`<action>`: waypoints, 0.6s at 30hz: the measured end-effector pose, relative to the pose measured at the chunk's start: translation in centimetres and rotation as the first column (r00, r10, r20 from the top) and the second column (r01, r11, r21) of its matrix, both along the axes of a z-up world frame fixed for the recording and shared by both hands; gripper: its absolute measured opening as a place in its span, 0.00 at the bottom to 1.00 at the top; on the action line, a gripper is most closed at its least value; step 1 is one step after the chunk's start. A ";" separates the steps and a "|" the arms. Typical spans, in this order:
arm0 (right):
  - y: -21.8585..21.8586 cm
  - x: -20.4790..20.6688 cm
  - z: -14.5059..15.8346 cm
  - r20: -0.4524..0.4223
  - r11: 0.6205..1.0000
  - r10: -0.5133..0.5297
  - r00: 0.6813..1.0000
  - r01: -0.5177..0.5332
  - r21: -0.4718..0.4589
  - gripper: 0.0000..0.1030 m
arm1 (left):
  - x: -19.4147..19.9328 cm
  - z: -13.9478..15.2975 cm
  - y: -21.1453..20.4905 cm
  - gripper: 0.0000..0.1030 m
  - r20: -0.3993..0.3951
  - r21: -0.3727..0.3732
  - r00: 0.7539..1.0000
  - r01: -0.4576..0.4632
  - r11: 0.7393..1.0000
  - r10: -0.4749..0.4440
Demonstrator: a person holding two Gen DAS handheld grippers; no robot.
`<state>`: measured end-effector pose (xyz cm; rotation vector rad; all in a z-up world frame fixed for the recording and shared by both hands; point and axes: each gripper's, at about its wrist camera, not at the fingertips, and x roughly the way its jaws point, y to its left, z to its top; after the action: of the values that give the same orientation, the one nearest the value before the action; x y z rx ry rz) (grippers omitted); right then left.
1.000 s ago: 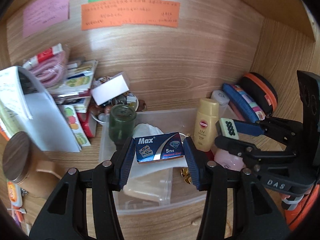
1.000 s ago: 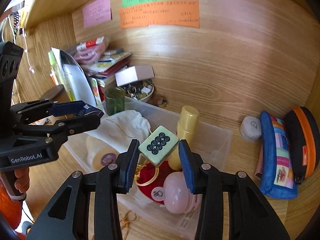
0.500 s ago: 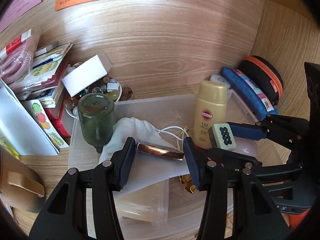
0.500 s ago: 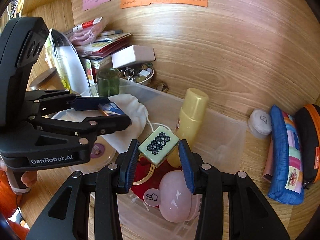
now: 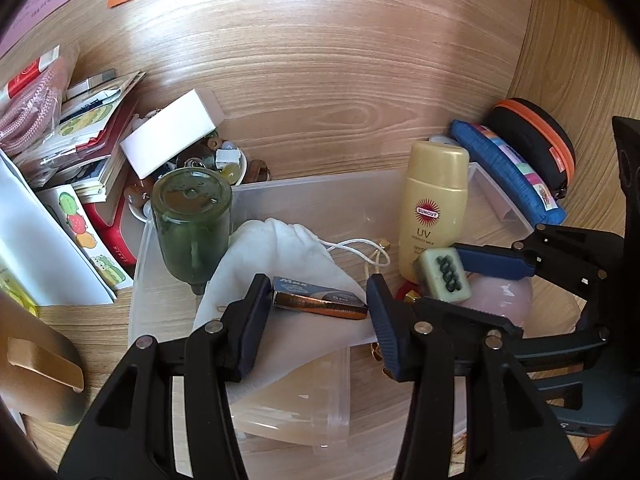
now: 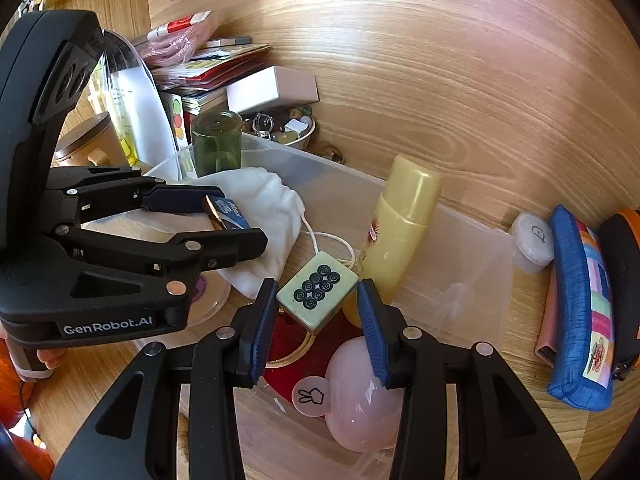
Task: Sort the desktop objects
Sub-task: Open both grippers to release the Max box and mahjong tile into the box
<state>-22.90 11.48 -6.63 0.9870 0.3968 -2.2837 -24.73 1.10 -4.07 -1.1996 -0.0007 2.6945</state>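
Note:
My left gripper (image 5: 318,312) is shut on a small blue "Max" razor-blade box (image 5: 320,300) and holds it over a clear plastic bin (image 5: 320,196), just above a white drawstring pouch (image 5: 280,256). My right gripper (image 6: 318,308) is shut on a pale green mahjong tile (image 6: 318,290) with dark rings, held over the same bin beside a yellow sunscreen bottle (image 6: 400,224). The tile (image 5: 442,276) and the right gripper also show at the right of the left wrist view. The left gripper with the blade box (image 6: 228,212) shows at the left of the right wrist view.
In the bin lie a pink egg-shaped case (image 6: 368,396), a red pouch (image 6: 296,356) and a flat round container (image 5: 296,404). A green glass jar (image 5: 192,220) stands at its left corner. Books, a white box (image 5: 168,140), a trinket bowl, pencil cases (image 6: 580,308) surround it.
Both grippers have moved forward and down over the bin. The blade box has tipped from face-on to edge-on. The tile stays held.

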 end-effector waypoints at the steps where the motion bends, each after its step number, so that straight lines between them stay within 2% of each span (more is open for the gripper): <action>1: 0.0 0.0 0.0 0.000 1.000 -0.001 1.000 0.001 -0.002 0.36 | -0.1 0.0 0.1 0.47 -0.001 0.001 1.000 0.000 1.000 0.000; 6: 0.1 -0.1 0.0 -0.013 1.000 -0.014 1.000 0.014 -0.002 0.38 | 0.1 0.1 0.1 0.48 -0.009 -0.006 1.000 -0.002 1.000 0.001; 12: 0.3 -0.2 0.1 -0.014 1.000 -0.016 1.000 0.016 -0.008 0.46 | 0.5 0.6 -0.1 0.48 -0.018 0.000 1.000 -0.017 1.000 0.017; 15: 0.3 0.2 0.4 -0.027 1.000 -0.008 1.000 0.008 -0.016 0.48 | 0.9 1.1 -0.3 0.55 -0.035 -0.002 0.999 -0.034 0.999 0.034; 18: 0.4 0.4 0.8 -0.042 1.000 -0.012 0.999 0.011 -0.019 0.54 | 1.4 1.6 -0.8 0.62 -0.055 -0.014 0.996 -0.075 0.997 0.074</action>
<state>-22.48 11.85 -5.78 0.9360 0.3877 -2.3178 -23.29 0.28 -2.48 -1.1527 -0.0163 2.7961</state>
